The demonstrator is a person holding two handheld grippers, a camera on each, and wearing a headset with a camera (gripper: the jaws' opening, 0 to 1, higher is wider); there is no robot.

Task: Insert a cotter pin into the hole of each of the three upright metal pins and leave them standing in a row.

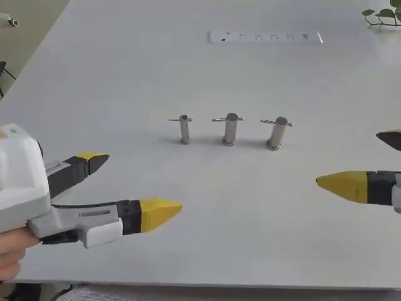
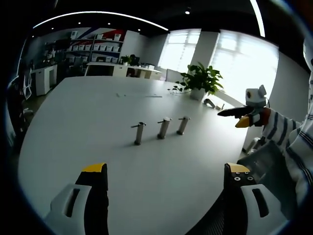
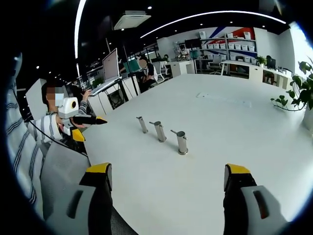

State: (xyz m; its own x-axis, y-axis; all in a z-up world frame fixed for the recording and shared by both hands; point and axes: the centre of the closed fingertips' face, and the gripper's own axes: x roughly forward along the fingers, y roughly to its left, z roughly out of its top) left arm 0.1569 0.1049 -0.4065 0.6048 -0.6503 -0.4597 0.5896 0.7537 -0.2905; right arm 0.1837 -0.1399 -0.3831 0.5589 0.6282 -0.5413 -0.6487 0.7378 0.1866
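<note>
At the left of the head view we hold the left gripper (image 1: 141, 182) over the near part of the white bench (image 1: 125, 75). Its yellow-tipped fingers (image 1: 156, 212) are spread wide with nothing between them.

Farther across the bench, three metal pins stand upright in a row, well apart from both grippers. The left metal pin (image 1: 184, 130) has the left cotter pin (image 1: 180, 119) lying crosswise through the hole near its top. The middle metal pin (image 1: 230, 130) holds the middle cotter pin (image 1: 221, 119) the same way, and far behind it a white power strip (image 1: 265, 37) lies flat. The right metal pin (image 1: 276, 135) has the right cotter pin (image 1: 269, 121) through its hole too.

At the right edge we hold the right gripper (image 1: 348, 158), its fingers (image 1: 344, 185) likewise wide apart and empty. A leafy plant (image 1: 382, 15) shows at the far right corner. In both gripper views we see the row of pins ahead, between the parted fingers.
</note>
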